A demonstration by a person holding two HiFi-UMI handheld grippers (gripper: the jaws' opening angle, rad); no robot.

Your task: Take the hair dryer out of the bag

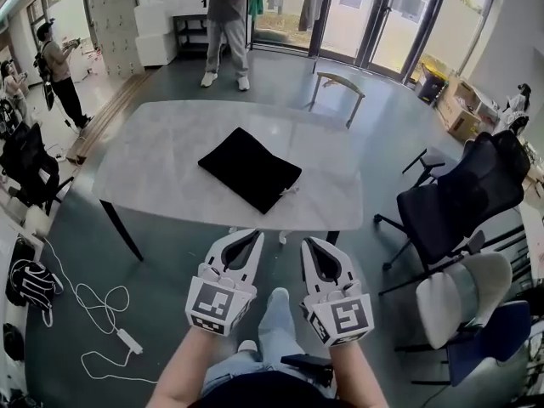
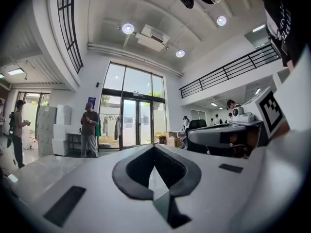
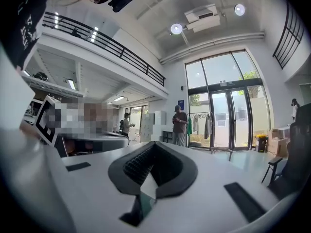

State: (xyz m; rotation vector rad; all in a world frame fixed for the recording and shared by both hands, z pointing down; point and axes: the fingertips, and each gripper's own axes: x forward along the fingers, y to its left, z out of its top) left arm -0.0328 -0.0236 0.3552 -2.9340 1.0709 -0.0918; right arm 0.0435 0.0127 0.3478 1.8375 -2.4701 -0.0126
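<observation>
Left tongs and right tongs: both closed, nothing between the jaws. They are held side by side, pointing level, short of the near edge of the bench.

Step, as judged: approach, with nothing grasped yet.

The black bag lies flat on the bench, straight ahead of the gap between the tongs and well apart from the tips. The hair dryer is not visible and is presumably inside. I cannot tell which side the bag opens on.

Next move likely calls for reaching forward, opening one set to hold the bag's mouth, and drawing the dryer out with the other.
</observation>
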